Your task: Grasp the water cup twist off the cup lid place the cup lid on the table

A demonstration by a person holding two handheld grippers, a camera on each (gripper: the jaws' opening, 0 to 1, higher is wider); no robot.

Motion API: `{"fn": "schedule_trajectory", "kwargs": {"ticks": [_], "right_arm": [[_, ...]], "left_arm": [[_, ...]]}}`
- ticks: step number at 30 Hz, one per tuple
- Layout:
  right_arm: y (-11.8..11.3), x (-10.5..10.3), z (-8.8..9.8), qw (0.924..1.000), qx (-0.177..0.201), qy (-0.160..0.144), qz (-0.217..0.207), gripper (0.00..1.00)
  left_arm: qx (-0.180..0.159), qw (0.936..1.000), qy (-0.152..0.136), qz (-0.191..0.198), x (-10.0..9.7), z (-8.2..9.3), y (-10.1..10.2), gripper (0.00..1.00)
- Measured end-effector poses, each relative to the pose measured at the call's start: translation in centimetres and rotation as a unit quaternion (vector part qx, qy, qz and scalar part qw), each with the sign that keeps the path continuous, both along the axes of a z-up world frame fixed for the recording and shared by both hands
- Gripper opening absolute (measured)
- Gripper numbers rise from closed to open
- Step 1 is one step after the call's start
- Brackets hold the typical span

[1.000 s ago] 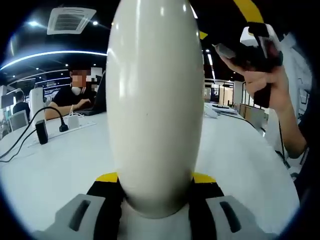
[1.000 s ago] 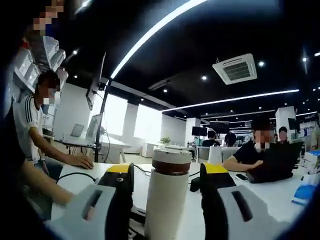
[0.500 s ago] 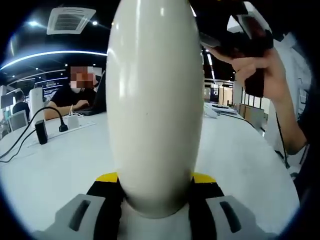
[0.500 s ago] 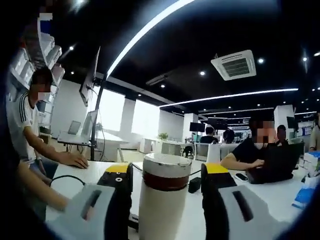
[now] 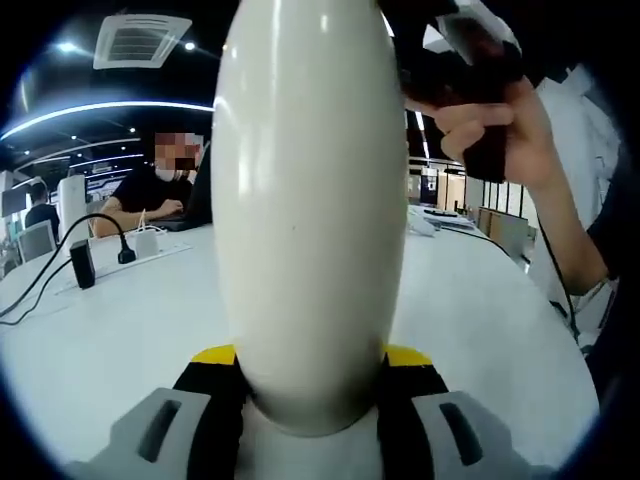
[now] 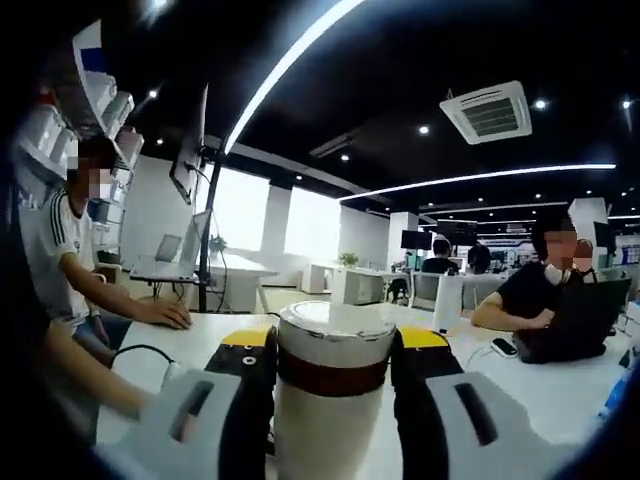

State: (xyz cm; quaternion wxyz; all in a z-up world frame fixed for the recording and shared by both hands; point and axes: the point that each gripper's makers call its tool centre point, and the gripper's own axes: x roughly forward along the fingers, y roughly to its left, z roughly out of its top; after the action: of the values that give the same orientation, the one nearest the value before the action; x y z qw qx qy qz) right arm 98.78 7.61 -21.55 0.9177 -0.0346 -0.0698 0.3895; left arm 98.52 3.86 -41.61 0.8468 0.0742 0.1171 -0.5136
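A white water cup (image 5: 310,200) stands upright, very close in the left gripper view, and my left gripper (image 5: 310,356) is shut on its lower body, yellow pads on both sides. In the right gripper view the cup's top shows its pale lid (image 6: 335,325) above a brown band (image 6: 335,380). My right gripper (image 6: 335,342) has a jaw pressed against each side of the lid. A hand (image 5: 500,130) holding the right gripper's body shows at the upper right of the left gripper view.
The white table (image 5: 120,330) spreads out around the cup. A black plug with a cable (image 5: 82,262) lies at the left. People sit at the table's far side with a laptop (image 6: 575,320) and a phone (image 6: 505,346). A monitor on a pole (image 6: 195,150) stands behind.
My right gripper has moved in toward the cup's top, and its jaws have drawn in onto the lid. The hand has risen and shifted left in the left gripper view. The cup stays held.
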Motion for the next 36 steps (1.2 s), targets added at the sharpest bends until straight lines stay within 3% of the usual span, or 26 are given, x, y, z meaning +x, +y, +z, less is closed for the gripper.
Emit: {"fn": "schedule_trajectory", "kwargs": {"ticks": [7,12,22,31,36], "right_arm": [[0.0,-0.1,0.1,0.9989,0.012,0.003,0.045,0.47],[0.4,-0.5,0.2,0.9920,0.023,-0.002,0.125,0.47],[0.7,-0.9,0.3,0.9636,0.045,0.007,0.264,0.47],[1.0,-1.2,0.3,0.9403,0.061,0.002,0.335,0.46],[1.4,-1.5,0.4,0.9220,0.073,0.002,0.380,0.47]], "left_arm": [[0.000,1.0000,0.001,0.000,0.1,0.0,0.0,0.53],[0.000,1.0000,0.001,-0.001,0.2,0.0,0.0,0.53],[0.000,1.0000,0.000,-0.001,0.3,0.0,0.0,0.53],[0.000,1.0000,0.000,-0.003,0.3,0.0,0.0,0.54],[0.000,1.0000,0.000,-0.003,0.3,0.0,0.0,0.54]]}}
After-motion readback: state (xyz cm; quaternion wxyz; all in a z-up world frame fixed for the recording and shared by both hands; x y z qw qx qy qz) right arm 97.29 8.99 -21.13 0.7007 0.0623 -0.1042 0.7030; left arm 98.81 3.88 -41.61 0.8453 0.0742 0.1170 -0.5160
